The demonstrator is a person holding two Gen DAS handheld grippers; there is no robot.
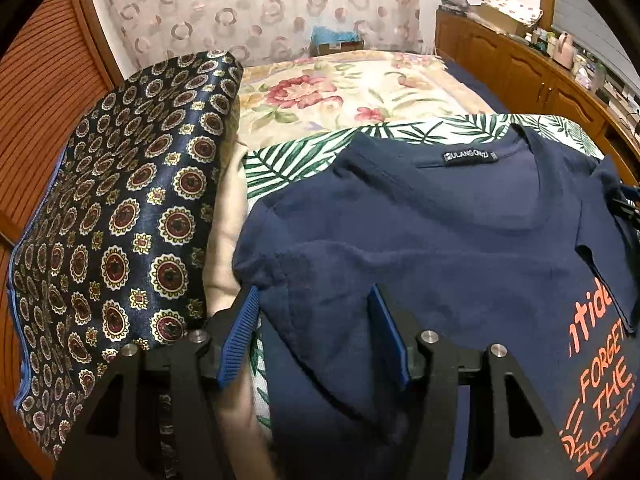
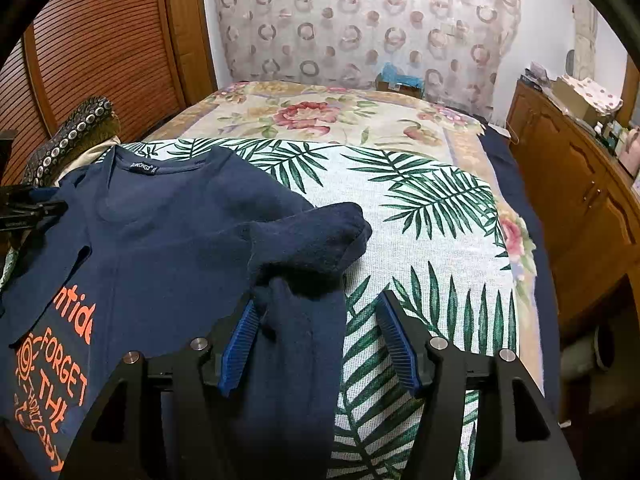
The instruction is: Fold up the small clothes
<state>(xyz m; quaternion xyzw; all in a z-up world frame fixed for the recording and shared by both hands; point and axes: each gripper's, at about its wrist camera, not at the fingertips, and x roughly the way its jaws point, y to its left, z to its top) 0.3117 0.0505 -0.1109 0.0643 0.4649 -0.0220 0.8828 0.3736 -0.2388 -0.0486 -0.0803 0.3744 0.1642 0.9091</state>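
Blue ribbed pads of the left gripper stand spread wide with navy cloth between them, holding nothing; they straddle the left side edge of the T-shirt, just below its sleeve, probably so a closing pinch would take that edge for a lengthwise fold. Likewise, the right gripper is spread wide and empty over the opposite side, where the bunched right sleeve humps up just ahead of its fingers. That sleeve looks crumpled inward, so it likely needs flattening first. Front up, collar toward the far edge, the shirt lies on a palm-leaf cloth spread over the floral bedcover. A dark patterned fabric is heaped by the bed's left edge, beside the shirt.
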